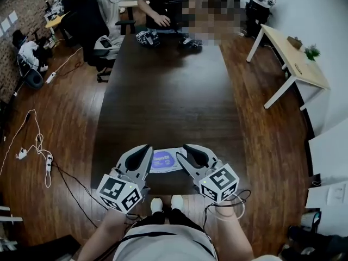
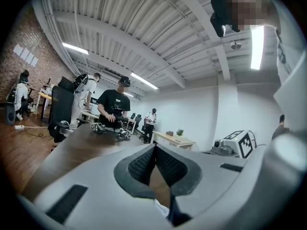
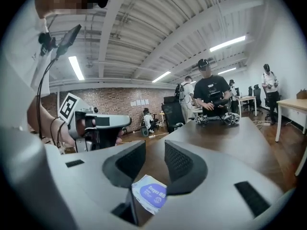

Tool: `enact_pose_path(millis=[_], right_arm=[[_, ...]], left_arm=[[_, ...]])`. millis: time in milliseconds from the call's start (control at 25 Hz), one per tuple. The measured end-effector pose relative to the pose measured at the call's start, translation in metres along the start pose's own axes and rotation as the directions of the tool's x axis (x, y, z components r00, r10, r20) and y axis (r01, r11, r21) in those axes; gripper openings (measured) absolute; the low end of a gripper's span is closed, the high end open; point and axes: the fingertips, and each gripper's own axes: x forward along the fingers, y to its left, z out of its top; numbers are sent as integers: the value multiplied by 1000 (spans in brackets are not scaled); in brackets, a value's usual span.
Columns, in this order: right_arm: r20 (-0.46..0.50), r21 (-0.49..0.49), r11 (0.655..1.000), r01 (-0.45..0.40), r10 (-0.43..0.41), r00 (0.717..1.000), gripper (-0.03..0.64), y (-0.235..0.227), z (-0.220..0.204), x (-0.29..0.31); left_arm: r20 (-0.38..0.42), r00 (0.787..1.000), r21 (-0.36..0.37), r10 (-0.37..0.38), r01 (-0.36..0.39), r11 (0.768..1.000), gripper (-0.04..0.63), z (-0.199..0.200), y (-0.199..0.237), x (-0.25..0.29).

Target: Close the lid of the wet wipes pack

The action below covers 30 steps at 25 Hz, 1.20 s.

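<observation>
A flat white wet wipes pack (image 1: pixel 166 161) with a purple label lies at the near edge of the dark table (image 1: pixel 168 91). Whether its lid is up, I cannot tell. My left gripper (image 1: pixel 145 150) hovers just left of the pack, its tips meeting with nothing between them; in the left gripper view its jaws (image 2: pixel 154 150) touch, and a sliver of the pack (image 2: pixel 160 209) shows below. My right gripper (image 1: pixel 185 152) hangs at the pack's right end. Seen in its own view, the right gripper (image 3: pixel 155 150) is open by a narrow gap above the pack (image 3: pixel 151 194).
Across the table a person (image 1: pixel 160 4) handles two other grippers (image 1: pixel 148 37) at the far edge. A light wooden desk (image 1: pixel 296 58) stands to the right, an office chair (image 1: pixel 103 42) to the far left. Cables (image 1: pixel 38 145) lie on the floor at left.
</observation>
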Motion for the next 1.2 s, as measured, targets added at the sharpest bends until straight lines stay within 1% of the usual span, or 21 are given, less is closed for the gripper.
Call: enact_pose_path(millis=[120,200,280,400,640,960,1080,1200], right_arm=[[34,-7,1000,13,-13,999,125,0,16,-5],[46,-12,1000,23,-23,999,92,-2,26,-8],[55,-17,999,32,-31,998,84,-4,36,-12],[69,-35,999,37,-34,997,56,-4,50,-15],[82,-70,997,41,-36,996,6,1,59,-16],[77,-91,994,65,-58,995,6,11,58,-17],[71,-100,992,80,-73,995,6,19,58,-18],[74,-97,990,99,-92,993,6,28,59,-23]], left_arm=[[16,1000,10,-8,8,1000,3,6,0,-2],[20,1000,12,-15,15,1000,3,9,-1,-1],[23,999,16,-22,22,1000,3,13,-5,0],[28,999,23,-29,29,999,3,20,-8,1],[43,998,27,-38,36,999,2,27,-7,-2],[53,997,31,-51,49,998,2,29,-5,-14],[43,998,26,-49,48,999,2,34,-7,-23],[43,996,20,-73,72,997,3,30,-7,-30]])
